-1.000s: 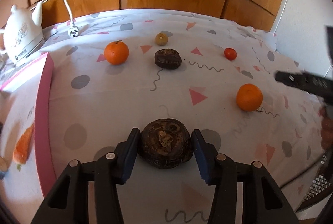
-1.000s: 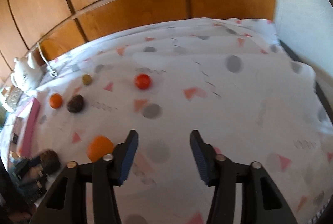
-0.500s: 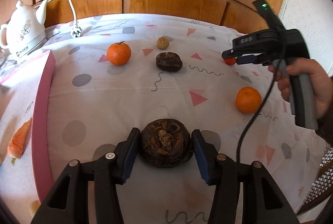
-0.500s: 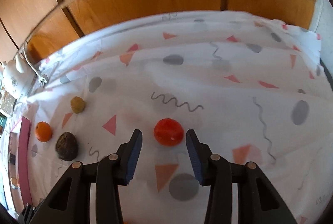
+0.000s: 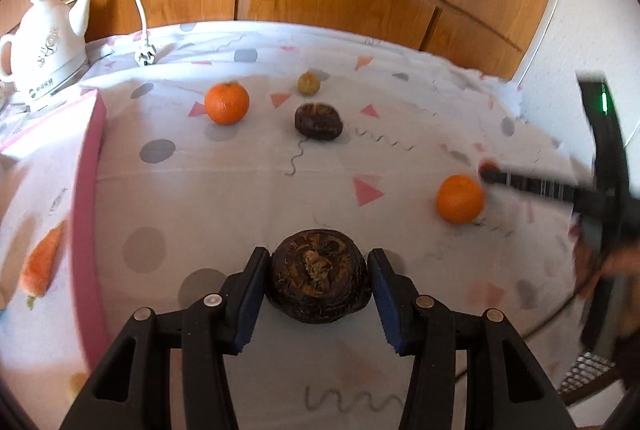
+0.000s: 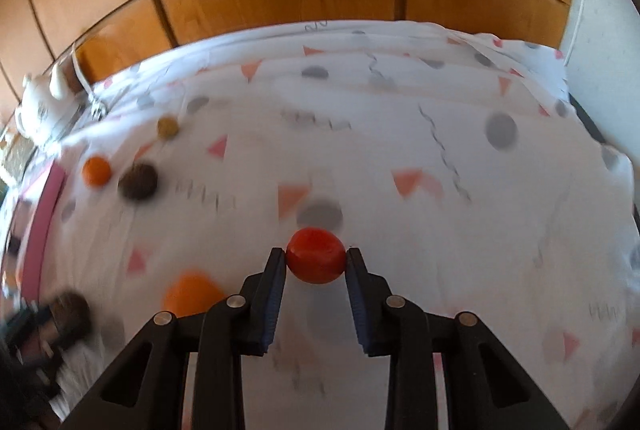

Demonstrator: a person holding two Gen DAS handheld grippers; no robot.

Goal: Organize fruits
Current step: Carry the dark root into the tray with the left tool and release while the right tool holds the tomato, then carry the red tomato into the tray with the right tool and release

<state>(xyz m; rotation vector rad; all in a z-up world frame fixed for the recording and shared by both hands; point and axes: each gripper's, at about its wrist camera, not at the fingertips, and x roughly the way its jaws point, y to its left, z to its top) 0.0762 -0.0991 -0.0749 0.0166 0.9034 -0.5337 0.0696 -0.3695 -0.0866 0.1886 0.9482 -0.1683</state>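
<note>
Left gripper (image 5: 318, 276) clamped on a large dark-brown wrinkled round fruit (image 5: 318, 276), both blue pads pressed to its sides, just above the white cloth printed with pink triangles and grey dots (image 5: 224, 198). Right gripper (image 6: 316, 262) just closing, now pinching a small red round fruit (image 6: 316, 261) between its pads over the same cloth. Resting loose on the cloth: a bright orange mandarin (image 5: 226, 103) at far left, a second dark wrinkled fruit (image 5: 318, 121) and a small yellowish-brown fruit (image 5: 308, 83) near the middle, another orange (image 5: 459, 199) at right. White ceramic kettle (image 5: 42, 48) standing in the far left corner.
</note>
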